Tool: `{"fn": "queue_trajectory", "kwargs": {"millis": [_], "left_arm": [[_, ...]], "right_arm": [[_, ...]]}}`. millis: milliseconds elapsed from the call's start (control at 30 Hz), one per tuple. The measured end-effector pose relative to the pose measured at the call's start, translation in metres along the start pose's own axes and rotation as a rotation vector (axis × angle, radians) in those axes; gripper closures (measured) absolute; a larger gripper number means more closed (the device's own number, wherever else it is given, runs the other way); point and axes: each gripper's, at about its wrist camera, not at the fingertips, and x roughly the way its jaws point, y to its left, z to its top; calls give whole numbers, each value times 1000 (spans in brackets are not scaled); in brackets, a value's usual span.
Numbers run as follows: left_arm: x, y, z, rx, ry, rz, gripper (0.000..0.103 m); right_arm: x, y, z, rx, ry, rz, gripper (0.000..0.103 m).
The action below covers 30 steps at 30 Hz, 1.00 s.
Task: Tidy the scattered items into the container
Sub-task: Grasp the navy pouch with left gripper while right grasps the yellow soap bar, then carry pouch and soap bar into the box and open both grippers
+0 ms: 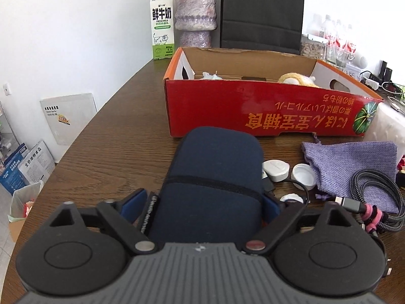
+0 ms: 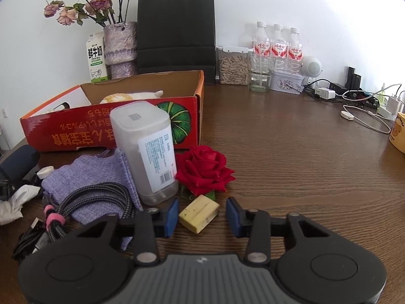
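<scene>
- Dark brown wood-grain table (image 2: 291,157) fills both views, backed by a plain white wall (image 1: 76,38); the room is brightly lit from the right.
- Along the wall stand one green-and-white milk carton (image 1: 162,25), one mottled purple vase (image 2: 121,48) of dried pink roses, one black paper bag (image 2: 176,33), one clear tub of seeds (image 2: 233,68), three red-labelled water bottles (image 2: 278,43) and a tangle of chargers (image 2: 354,96).
- One red cardboard box with an orange rim (image 1: 265,109) sits open-topped near the middle of the table; a yellow-and-white plush toy (image 1: 296,79) lies inside it.
- Left gripper (image 1: 206,202) is clamped on one navy fabric zip pouch (image 1: 215,177), its blue pads pressing either side; the pouch points at the box's red front wall, still outside it.
- Right gripper (image 2: 202,215) stands spread wide, holding nothing, with one pale yellow soap bar (image 2: 199,213) lying on the table between its fingers; whether they touch it I cannot tell.
- Just in front of the box are scattered one lilac woven drawstring bag (image 1: 354,162), one coiled grey braided cable with a pink tie (image 2: 101,202), one frosted plastic bottle with a white label (image 2: 149,152), one red rose head (image 2: 203,172), one white flat case (image 1: 276,170), one white cap (image 1: 303,174) and one crumpled white tissue (image 2: 15,202).
</scene>
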Motion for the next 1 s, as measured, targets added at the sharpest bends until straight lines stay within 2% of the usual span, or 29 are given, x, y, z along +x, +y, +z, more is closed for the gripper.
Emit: {"fn": "queue_trajectory", "kwargs": {"millis": [33,233,600,1000], "left_arm": [[-1,0,0,-1,-6,-1,27],[-10,2,1,-27,-31,6,35],[-33,11,4,-57,-100,30,37],[-58,7,25,-71,-210,11,37]], "right_arm": [[-1,1,-1,-4,-1,-2,70],[-3,1,-2,9,-11,12,71],[-15,-1,-3,31,-59,28,71],[-44,-2,19,50,-185,41,71]]}}
